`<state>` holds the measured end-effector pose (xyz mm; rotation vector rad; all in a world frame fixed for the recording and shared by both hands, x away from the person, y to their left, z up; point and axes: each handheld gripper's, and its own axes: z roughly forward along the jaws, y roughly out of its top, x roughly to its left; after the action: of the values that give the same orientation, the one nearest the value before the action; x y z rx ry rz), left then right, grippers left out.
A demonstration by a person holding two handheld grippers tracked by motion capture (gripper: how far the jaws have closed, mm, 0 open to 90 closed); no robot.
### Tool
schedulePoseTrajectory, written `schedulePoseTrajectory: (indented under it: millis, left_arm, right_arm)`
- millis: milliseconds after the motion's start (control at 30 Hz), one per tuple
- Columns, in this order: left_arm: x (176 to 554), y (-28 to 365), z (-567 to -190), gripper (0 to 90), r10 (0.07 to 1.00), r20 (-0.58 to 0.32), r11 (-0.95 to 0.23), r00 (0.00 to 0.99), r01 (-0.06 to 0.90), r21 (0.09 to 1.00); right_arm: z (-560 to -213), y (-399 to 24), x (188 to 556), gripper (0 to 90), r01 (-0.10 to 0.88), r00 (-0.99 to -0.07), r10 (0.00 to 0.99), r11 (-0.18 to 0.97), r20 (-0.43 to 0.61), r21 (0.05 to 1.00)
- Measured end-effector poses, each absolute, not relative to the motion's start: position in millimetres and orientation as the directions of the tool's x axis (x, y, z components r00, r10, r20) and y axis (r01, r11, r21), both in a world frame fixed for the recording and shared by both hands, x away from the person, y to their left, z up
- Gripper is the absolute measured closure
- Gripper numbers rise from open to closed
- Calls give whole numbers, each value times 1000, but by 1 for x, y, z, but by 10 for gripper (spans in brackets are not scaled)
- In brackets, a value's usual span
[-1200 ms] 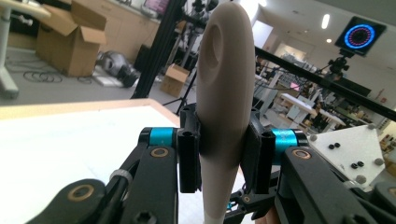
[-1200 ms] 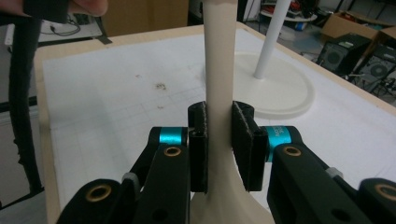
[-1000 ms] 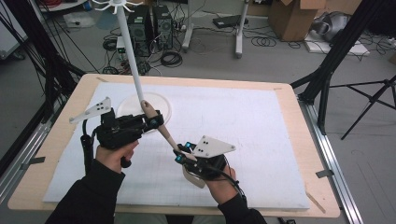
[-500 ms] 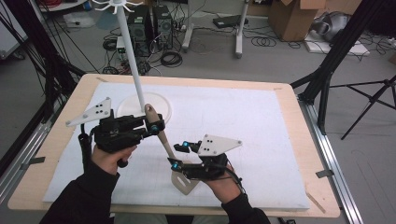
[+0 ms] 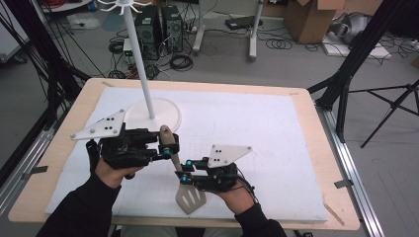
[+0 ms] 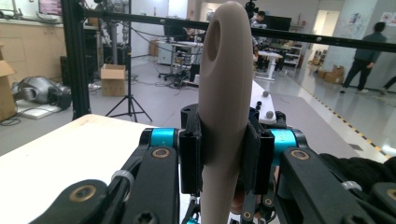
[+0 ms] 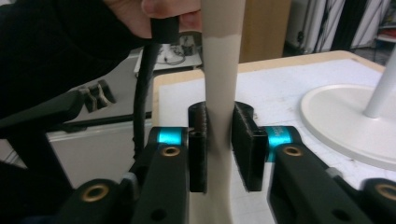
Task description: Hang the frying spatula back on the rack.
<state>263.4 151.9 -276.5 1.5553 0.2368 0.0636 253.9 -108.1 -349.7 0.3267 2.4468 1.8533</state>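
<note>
Above table, both fingers (image 6: 190, 156) clamping spatula (image 5: 188, 197)

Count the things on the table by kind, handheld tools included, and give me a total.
Beige slotted plastic spatula: 1
White hook stand with round base: 1
White cloth mat: 1
Black handheld two-jaw tools: 2, the left tool and right tool, both gripping the spatula's handle
Total: 5
</note>
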Motion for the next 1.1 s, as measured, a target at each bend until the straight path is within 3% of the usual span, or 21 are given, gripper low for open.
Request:
schedulePoseTrajectory:
  millis: [100, 167, 267, 300, 467, 500, 567, 633, 867, 1100]
  left_arm:
    - [263, 152, -279, 715, 259, -143, 54, 955, 133, 990]
    - [262, 151, -280, 647, 302, -151, 66, 941, 137, 988]
    - [261, 149, -279, 670, 338, -128, 57, 933, 116, 992]
    - [261, 148, -279, 720, 341, -126, 51, 932, 116, 992]
    - [261, 147, -276, 733, 328, -120, 35, 937, 115, 993]
    - [261, 147, -275, 733, 326, -116, 32, 938, 111, 993]
    - [261, 147, -275, 734, 332, -101, 21, 938, 100, 995]
    - [261, 149, -274, 735, 333, -101, 18, 938, 100, 995]
    - [271, 165, -270, 735, 363, -103, 15, 926, 105, 994]
    - [300, 187, -259, 734, 412, -141, 51, 900, 132, 990]
  right_arm:
    - [-349, -107, 252, 784, 147, -964, 253, 251, 82, 957]
    - [-348, -105, 251, 786, 158, -954, 289, 257, 81, 953]
    - [-349, -103, 250, 786, 158, -942, 329, 265, 65, 951]
    - [-350, -103, 250, 786, 162, -940, 334, 266, 67, 950]
    - [-350, -103, 250, 776, 168, -940, 333, 264, 74, 950]
    - [-350, -103, 251, 751, 168, -941, 331, 260, 76, 951]
    - [-349, -105, 252, 559, 168, -940, 331, 231, 85, 958]
    - [-347, -109, 252, 446, 161, -936, 343, 213, 81, 964]
    - [-347, -136, 256, 200, 133, -919, 394, 254, 24, 958]
    - [-354, -171, 263, 182, 179, -875, 484, 272, 27, 946]
